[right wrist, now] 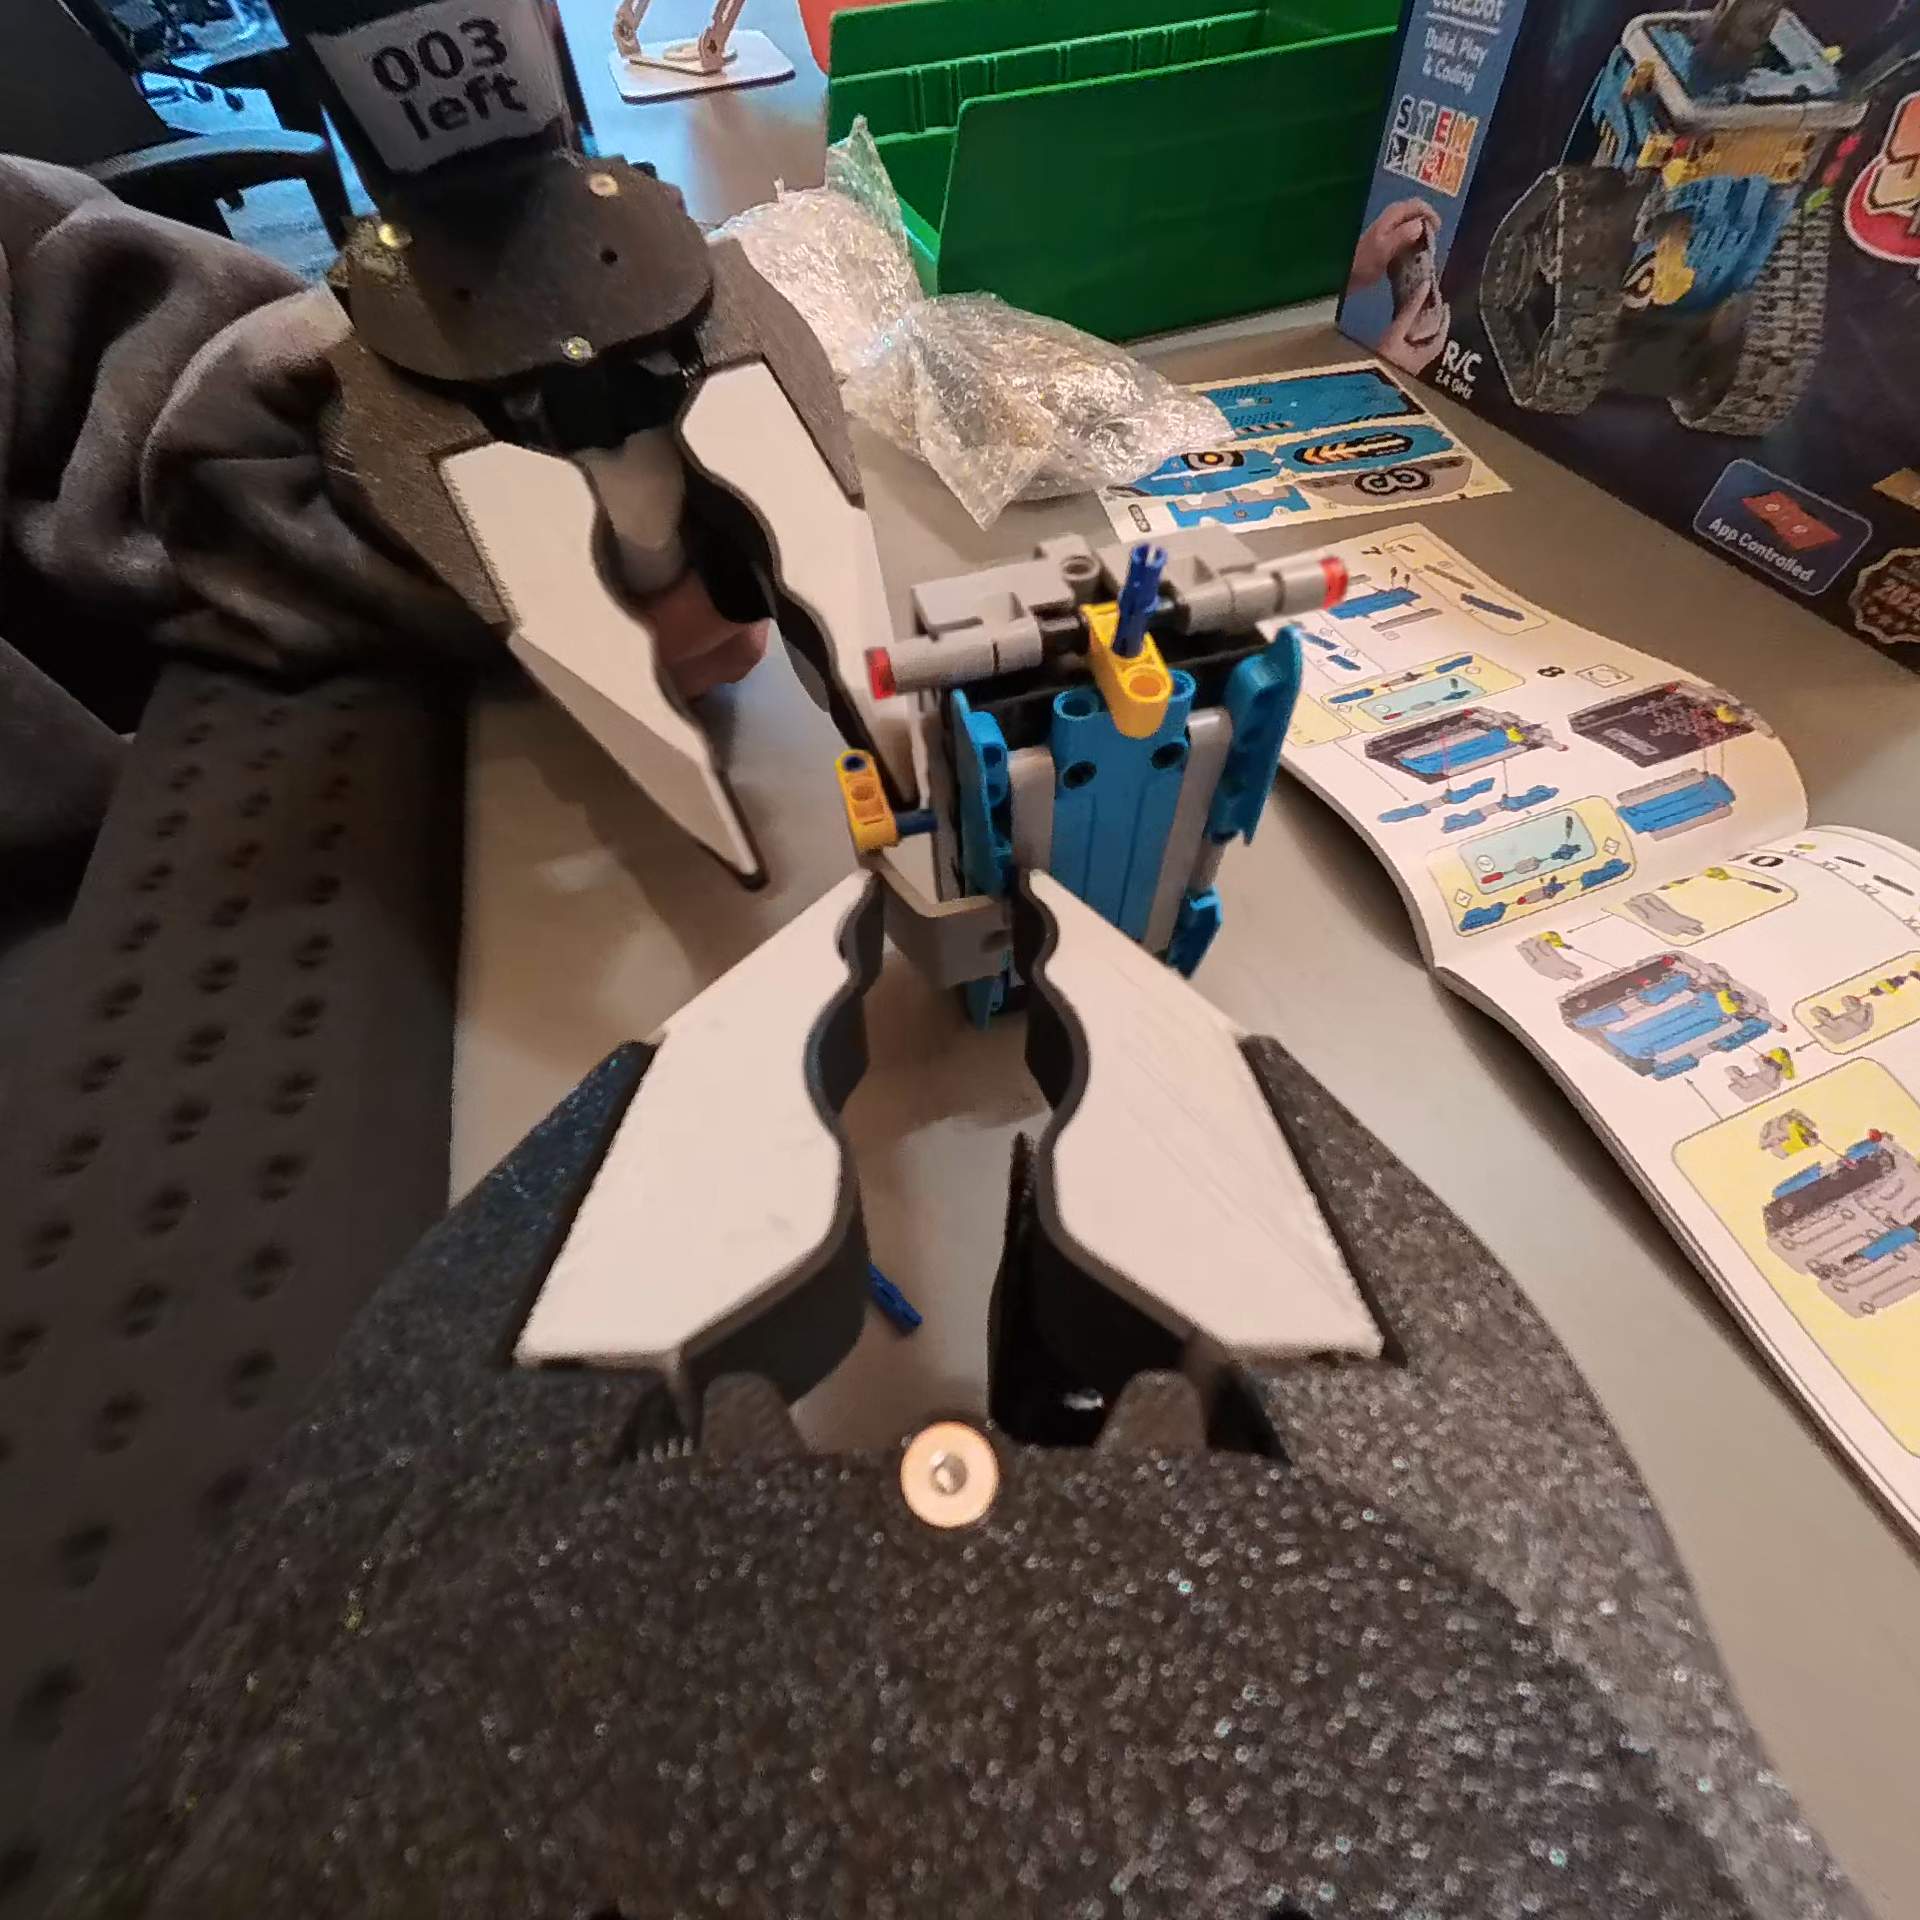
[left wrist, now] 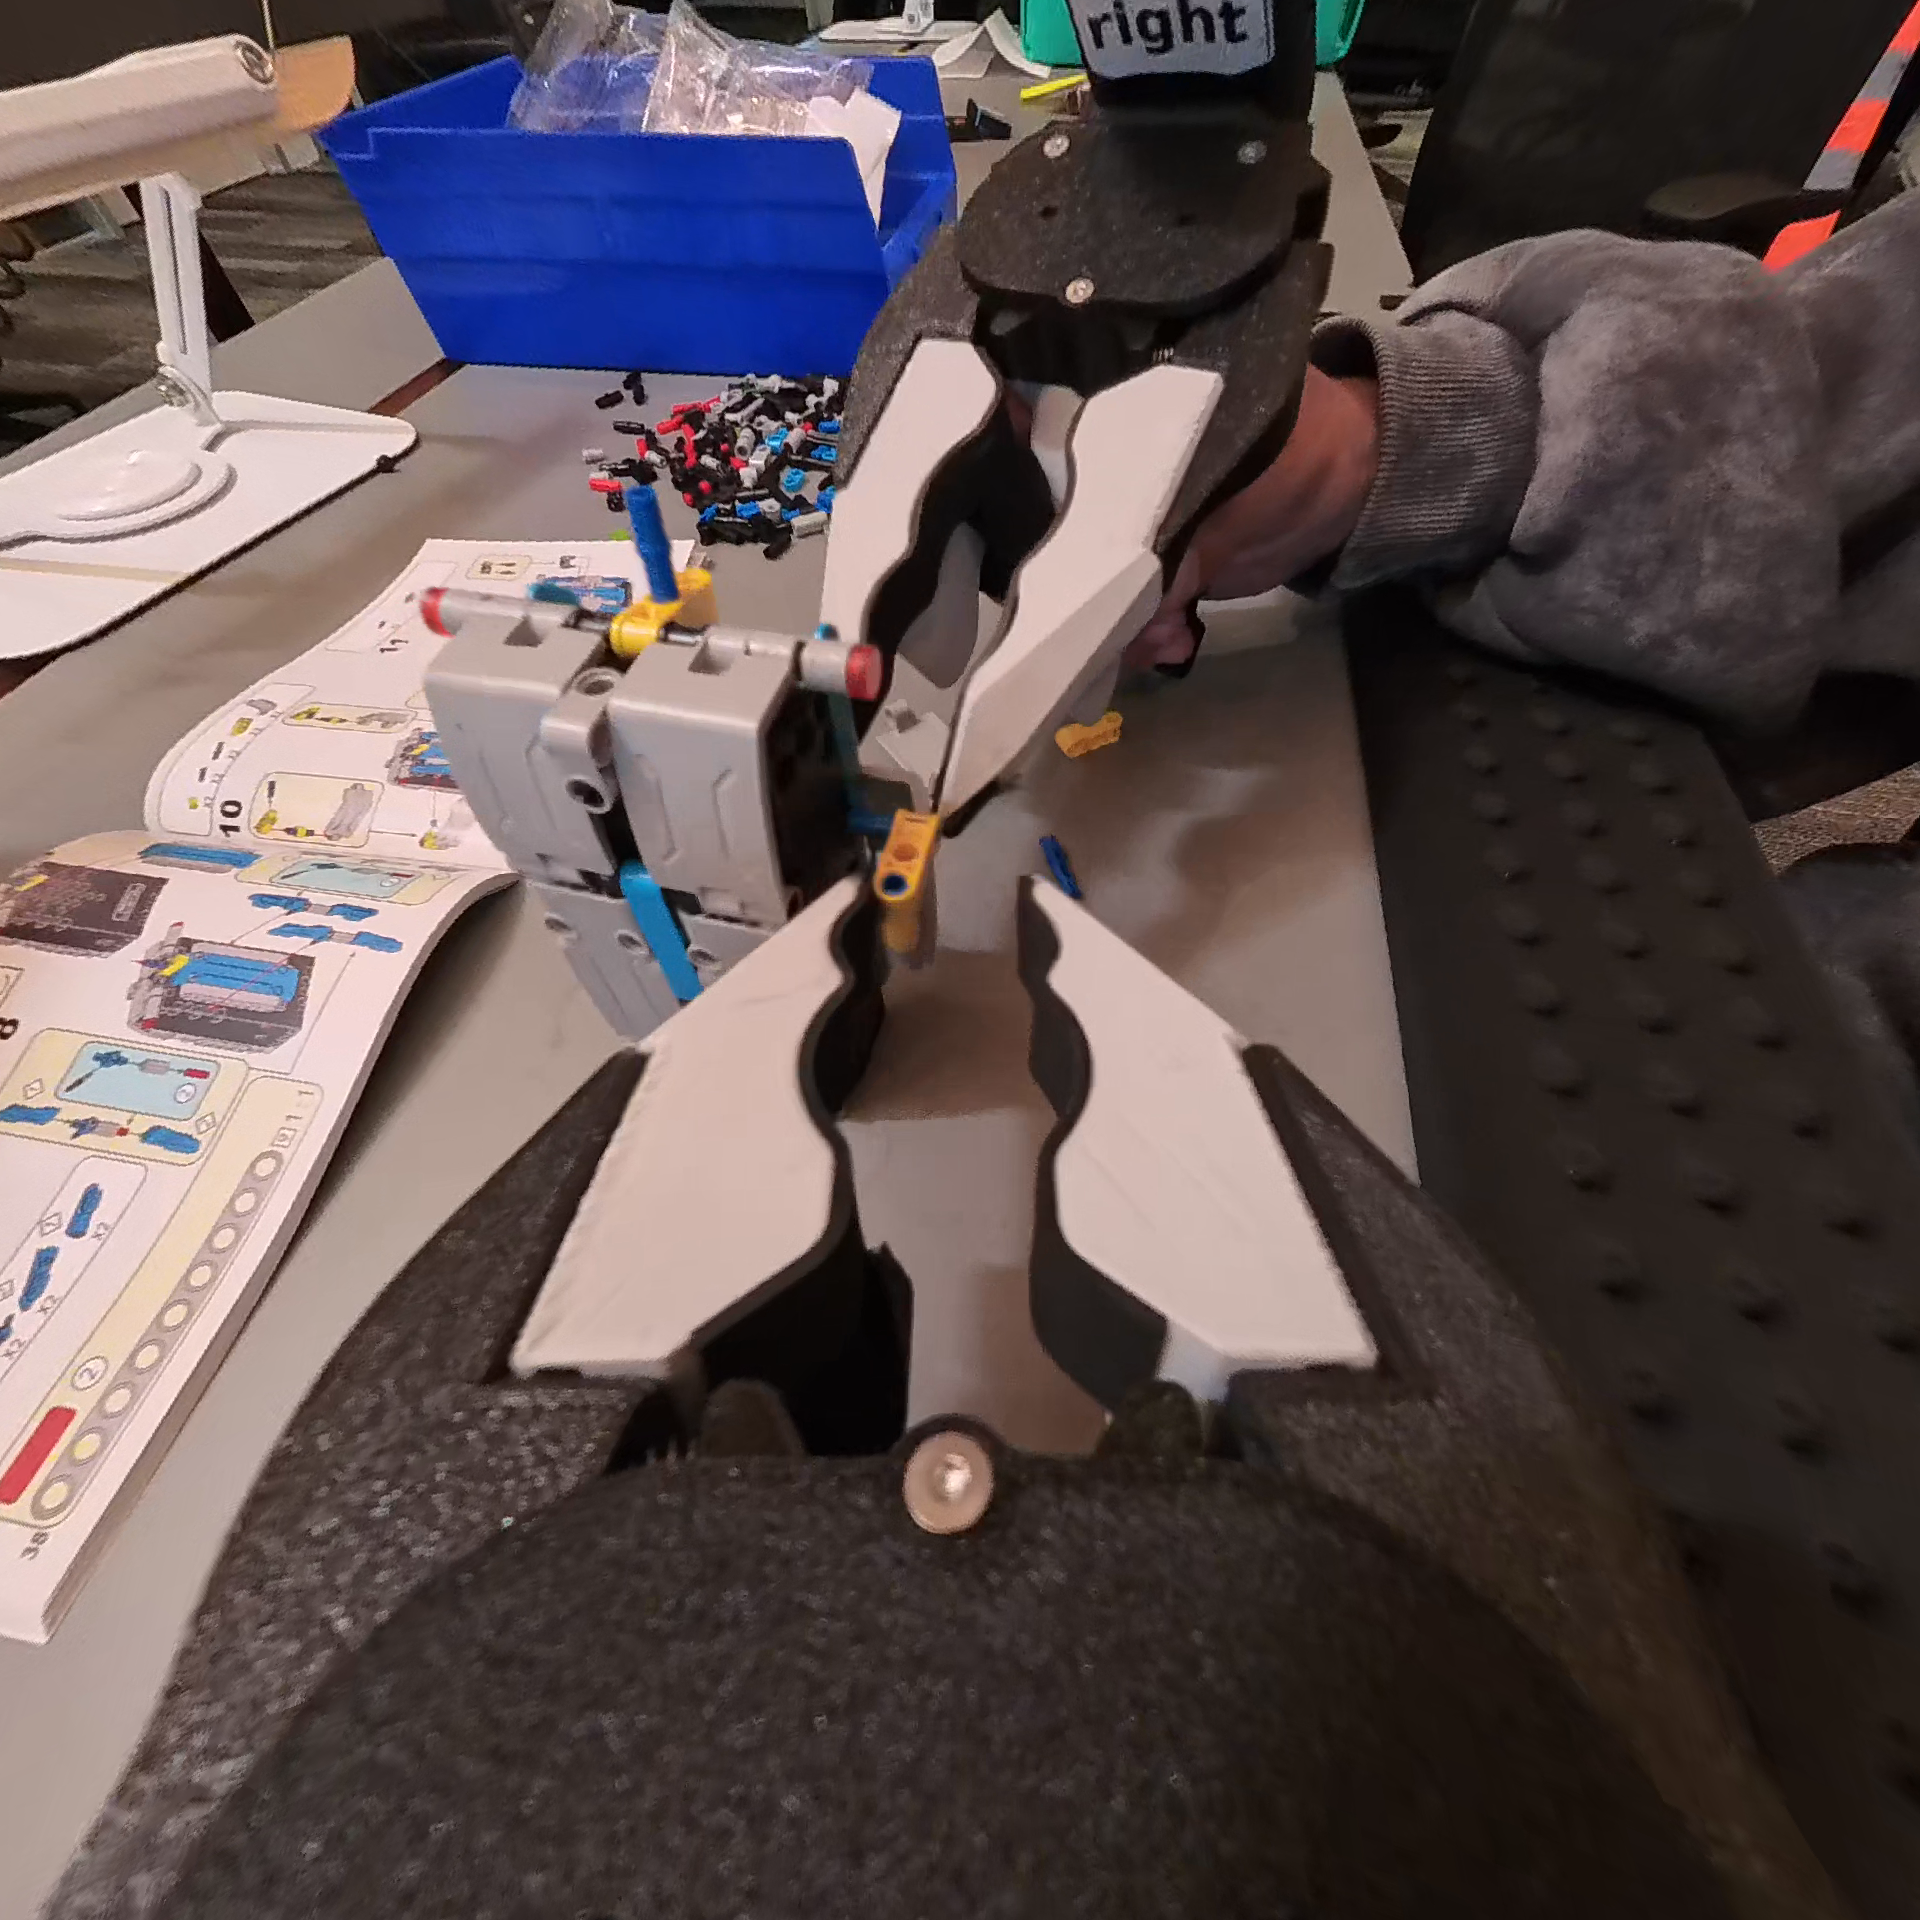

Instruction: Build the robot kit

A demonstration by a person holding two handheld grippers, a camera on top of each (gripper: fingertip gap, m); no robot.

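Grey table (left wrist: 1195,748) bears a booklet (right wrist: 1558,831) and a half-built model (right wrist: 1122,790) with a yellow connector (right wrist: 865,795) pinned on, the right gripper (right wrist: 951,883) pinching the model's near grey corner, the left gripper (left wrist: 945,883) gaping beside the connector.

Left gripper (left wrist: 940,894), fingers spread, sits at six o'clock below a small yellow connector (left wrist: 904,868) beside the grey brick assembly (left wrist: 634,769), with the right gripper (left wrist: 940,805) pinched closed at one o'clock, touching the connector.
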